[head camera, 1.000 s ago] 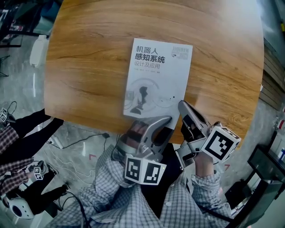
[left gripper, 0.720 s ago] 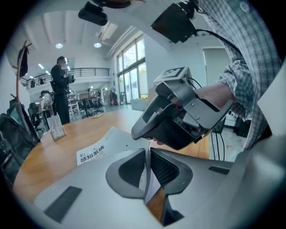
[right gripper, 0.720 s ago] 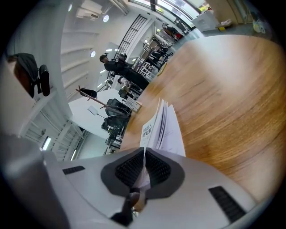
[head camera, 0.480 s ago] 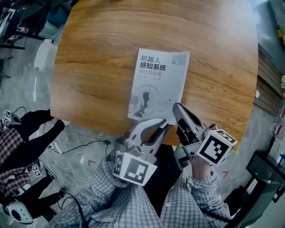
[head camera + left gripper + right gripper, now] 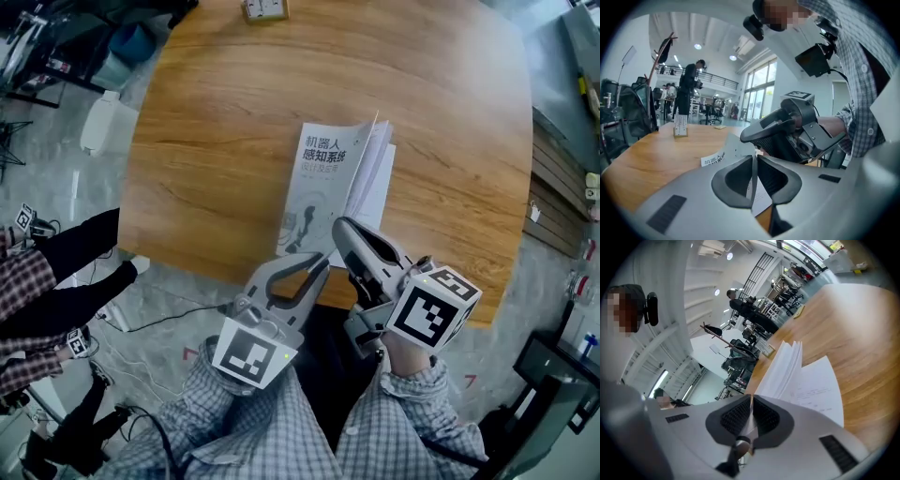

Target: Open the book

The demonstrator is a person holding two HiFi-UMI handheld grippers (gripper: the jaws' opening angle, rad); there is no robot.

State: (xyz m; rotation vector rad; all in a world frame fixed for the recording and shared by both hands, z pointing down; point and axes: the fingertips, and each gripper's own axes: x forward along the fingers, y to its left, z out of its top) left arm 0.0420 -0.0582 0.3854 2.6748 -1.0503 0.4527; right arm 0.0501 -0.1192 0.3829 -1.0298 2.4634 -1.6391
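A white paperback book (image 5: 323, 192) lies on the round wooden table (image 5: 206, 141), its front cover raised and its pages (image 5: 375, 169) fanned at the right side. My left gripper (image 5: 319, 262) is at the cover's near edge; its jaws have just been closing and are now shut, with the thin cover between them (image 5: 753, 176). My right gripper (image 5: 342, 227) is shut on the same raised edge just to the right (image 5: 751, 412). In the right gripper view the loose pages (image 5: 785, 366) stand up above a flat open page (image 5: 818, 392).
A small card stand (image 5: 262, 9) sits at the table's far edge. The table's near edge (image 5: 234, 272) runs just under both grippers. A person's dark legs (image 5: 66, 272) and cables (image 5: 169, 300) are on the floor to the left.
The left jaws went from apart to shut on the cover's near edge. Both grippers rose with the cover, which lifted off the book while the pages fanned open.
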